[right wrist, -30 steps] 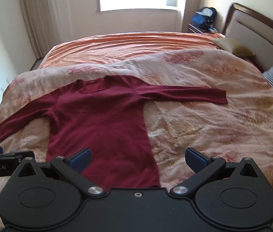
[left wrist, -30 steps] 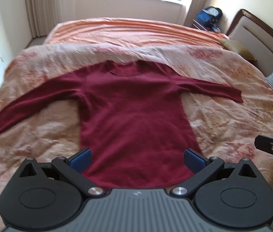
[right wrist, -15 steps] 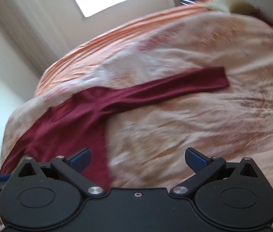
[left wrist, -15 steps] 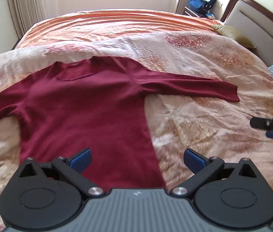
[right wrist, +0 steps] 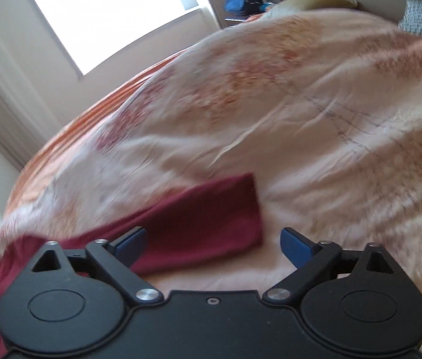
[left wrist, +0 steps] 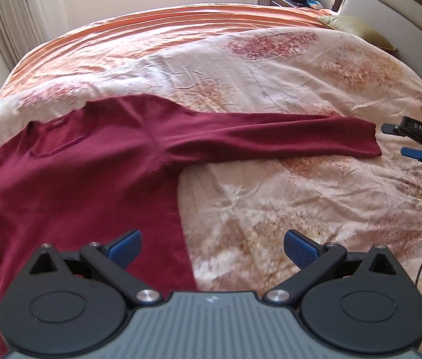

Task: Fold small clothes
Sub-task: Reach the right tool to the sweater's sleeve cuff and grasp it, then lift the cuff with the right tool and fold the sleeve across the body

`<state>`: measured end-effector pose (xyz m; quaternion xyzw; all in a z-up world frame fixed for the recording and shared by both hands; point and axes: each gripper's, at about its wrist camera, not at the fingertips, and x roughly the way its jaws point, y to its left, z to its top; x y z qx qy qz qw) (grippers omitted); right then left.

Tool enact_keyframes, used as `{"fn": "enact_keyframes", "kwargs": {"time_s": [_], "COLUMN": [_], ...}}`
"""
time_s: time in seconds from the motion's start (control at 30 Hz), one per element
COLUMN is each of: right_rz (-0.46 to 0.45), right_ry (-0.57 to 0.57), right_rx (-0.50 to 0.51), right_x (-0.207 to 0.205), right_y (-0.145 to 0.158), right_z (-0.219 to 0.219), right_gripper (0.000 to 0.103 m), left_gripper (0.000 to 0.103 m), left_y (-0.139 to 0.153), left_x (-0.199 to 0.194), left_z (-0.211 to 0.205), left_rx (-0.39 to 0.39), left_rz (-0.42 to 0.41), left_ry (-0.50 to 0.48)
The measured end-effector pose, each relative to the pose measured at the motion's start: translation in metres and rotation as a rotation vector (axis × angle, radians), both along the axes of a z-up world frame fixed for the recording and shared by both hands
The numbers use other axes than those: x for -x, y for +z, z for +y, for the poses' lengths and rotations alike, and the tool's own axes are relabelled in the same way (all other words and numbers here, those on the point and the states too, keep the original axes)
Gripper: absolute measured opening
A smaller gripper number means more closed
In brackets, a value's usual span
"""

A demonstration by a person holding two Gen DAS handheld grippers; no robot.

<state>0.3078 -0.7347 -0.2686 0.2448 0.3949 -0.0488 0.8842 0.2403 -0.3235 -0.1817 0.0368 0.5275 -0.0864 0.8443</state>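
Lying between the right claw tips (jaws closing slightly), sweater cuff.

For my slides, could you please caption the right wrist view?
Open right gripper, its jaws just narrowed slightly, approaches the cuff of the maroon sweater's sleeve on the floral quilt.

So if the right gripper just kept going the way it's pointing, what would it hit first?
Probably the sleeve end of the red sweater. The right gripper, jaws open and just closing a little, points down at the cuff lying on the quilt. Depth is blurred, so it may hit quilt beside it.
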Motion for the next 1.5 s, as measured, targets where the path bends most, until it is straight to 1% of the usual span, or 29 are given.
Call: {"fn": "enact_keyframes", "kwargs": {"time_s": [0.07, 0.1, 0.2, 0.27, 0.3, 0.37, 0.4, 0.47, 0.57, 0.6, 0.63, 0.67, 0.7, 0.73, 0.8, 0.9, 0.93, 1.0, 1.1, 1.17, 1.23, 1.3, 1.4, 1.5], "right_rz": [0.008, 0.006, -0.006, 0.001, 0.006, 0.004, 0.009, 0.029, 0.05, 0.052, 0.053, 0.055, 0.061, 0.074, 0.049, -0.025, -0.062, -0.104, -0.148, -0.174, -0.202, -0.225, -0.248, -0.25], "right_ry": [-0.036, -0.04, -0.039, -0.021, -0.013, 0.023, 0.038, 0.078, 0.115, 0.125, 0.13, 0.133, 0.133, 0.129, 0.13, 0.146, 0.155, 0.178, 0.22, 0.245, 0.271, 0.299, 0.35, 0.402], "right_rx": [-0.061, -0.111, -0.309, -0.396, -0.423, -0.506, -0.53, -0.549, -0.574, -0.579, -0.573, -0.571, -0.576, -0.595, -0.63, -0.66, -0.67, -0.671, -0.655, -0.647, -0.638, -0.624, -0.617, -0.616], "right_x": [-0.01, -0.014, -0.02, -0.026, -0.027, -0.033, -0.035, -0.045, -0.057, -0.06, -0.062, -0.064, -0.067, -0.068, -0.065, -0.055, -0.051, -0.047, -0.042, -0.041, -0.041, -0.038, -0.041, -0.048], "right_y": [-0.018, -0.027, -0.056, -0.072, -0.077, -0.087, -0.09, -0.096, -0.105, -0.108, -0.111, -0.115, -0.122, -0.127, -0.126, -0.107, -0.097, -0.077, -0.042, -0.017, 0.01, 0.037, 0.069, 0.095], "right_z": [-0.022, -0.033, -0.059, -0.071, -0.074, -0.084, -0.086, -0.089, -0.086, -0.084, -0.084, -0.082, -0.081, -0.079, -0.075, -0.073, -0.073, -0.072, -0.067, -0.062, -0.055, -0.049, -0.028, 0.002], "right_gripper": [0.09, 0.09, 0.088, 0.086, 0.083, 0.082, 0.08, 0.078, 0.066, 0.059, 0.047, 0.038, 0.017, 0.012, 0.013, 0.013, 0.013, 0.012, 0.012, 0.012, 0.012, 0.012, 0.012, 0.012], "left_gripper": [0.103, 0.103, 0.103, 0.103, 0.103, 0.103, 0.103, 0.103, 0.103, 0.103, 0.103, 0.103, 0.103, 0.103, 0.103, 0.103, 0.103, 0.103, 0.103, 0.103, 0.103, 0.103, 0.103, 0.103], "left_y": [-0.006, -0.009, -0.014, -0.017, -0.017, -0.019, -0.02, -0.022, -0.026, -0.028, -0.031, -0.034, -0.038, -0.042, -0.047, -0.049, -0.049, -0.049, -0.055, -0.064, -0.077, -0.09, -0.109, -0.13], "left_x": [-0.009, -0.013, -0.021, -0.024, -0.026, -0.029, -0.031, -0.034, -0.04, -0.042, -0.045, -0.048, -0.05, -0.054, -0.061, -0.078, -0.086, -0.103, -0.136, -0.156, -0.172, -0.183, -0.188, -0.187], "left_z": [-0.006, -0.009, -0.015, -0.018, -0.019, -0.022, -0.022, -0.022, -0.02, -0.018, -0.016, -0.013, -0.011, -0.007, 0.0, 0.013, 0.018, 0.025, 0.038, 0.043, 0.043, 0.037, 0.024, 0.019], "left_rx": [0.005, 0.009, 0.023, 0.031, 0.033, 0.032, 0.03, 0.028, 0.025, 0.026, 0.026, 0.025, 0.022, 0.013, -0.007, -0.014, -0.012, -0.02, -0.094, -0.162, -0.21, -0.236, -0.258, -0.264], "left_rz": [0.008, 0.009, 0.008, 0.007, 0.005, 0.001, -0.002, -0.006, -0.013, -0.016, -0.02, -0.024, -0.027, -0.03, -0.039, -0.057, -0.067, -0.096, -0.136, -0.147, -0.135, -0.122, -0.09, -0.064], "left_ry": [-0.002, -0.002, -0.003, -0.006, -0.009, -0.018, -0.02, -0.021, -0.016, -0.014, -0.012, -0.01, -0.009, -0.01, -0.005, 0.013, 0.019, 0.023, 0.031, 0.035, 0.025, -0.009, -0.069, -0.098]}}
